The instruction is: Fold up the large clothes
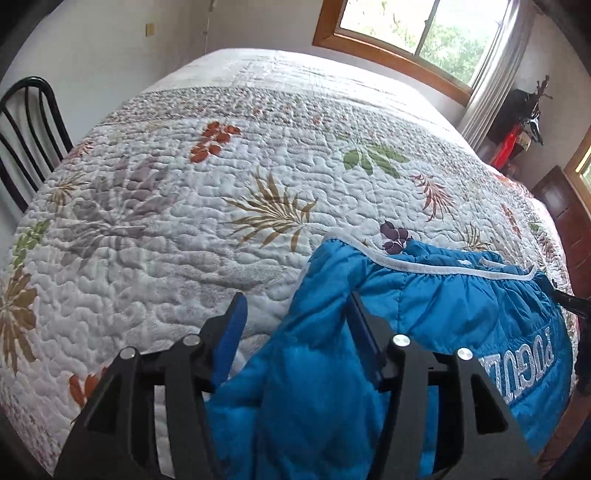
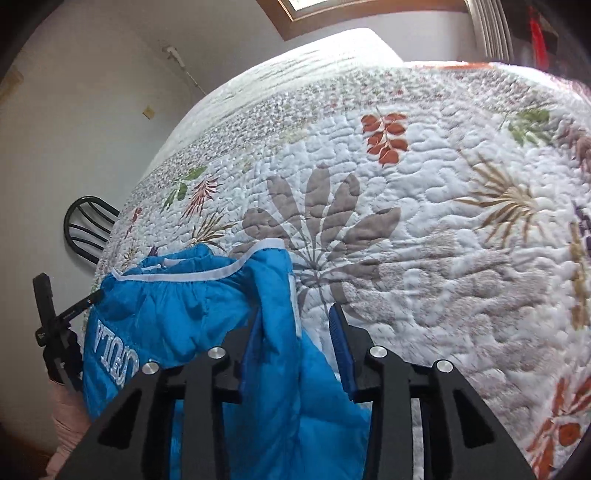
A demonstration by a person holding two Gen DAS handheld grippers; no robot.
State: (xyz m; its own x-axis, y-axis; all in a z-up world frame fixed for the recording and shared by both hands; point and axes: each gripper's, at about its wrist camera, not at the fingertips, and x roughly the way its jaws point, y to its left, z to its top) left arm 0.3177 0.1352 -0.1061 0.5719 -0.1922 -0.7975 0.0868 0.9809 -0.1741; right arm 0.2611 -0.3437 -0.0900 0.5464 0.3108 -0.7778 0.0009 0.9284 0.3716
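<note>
A blue padded jacket (image 1: 436, 295) with white trim and white lettering lies on the near edge of the bed, its lower part hanging toward me. My left gripper (image 1: 295, 302) is open over it. A fold of the blue cloth lies between the fingers against the right one, while the left pad (image 1: 234, 332) stands apart over the quilt. In the right wrist view the same jacket (image 2: 177, 306) runs between the fingers of my right gripper (image 2: 295, 325). That gripper is open too, and a strip of quilt shows beside its right pad (image 2: 341, 350).
A white quilt (image 1: 258, 166) printed with leaves covers the bed. A black metal chair (image 1: 29, 125) stands at its left side. A wood-framed window (image 1: 406, 33) and a curtain (image 1: 491, 74) are beyond the bed. The left gripper's tool (image 2: 48, 317) shows at the left edge of the right wrist view.
</note>
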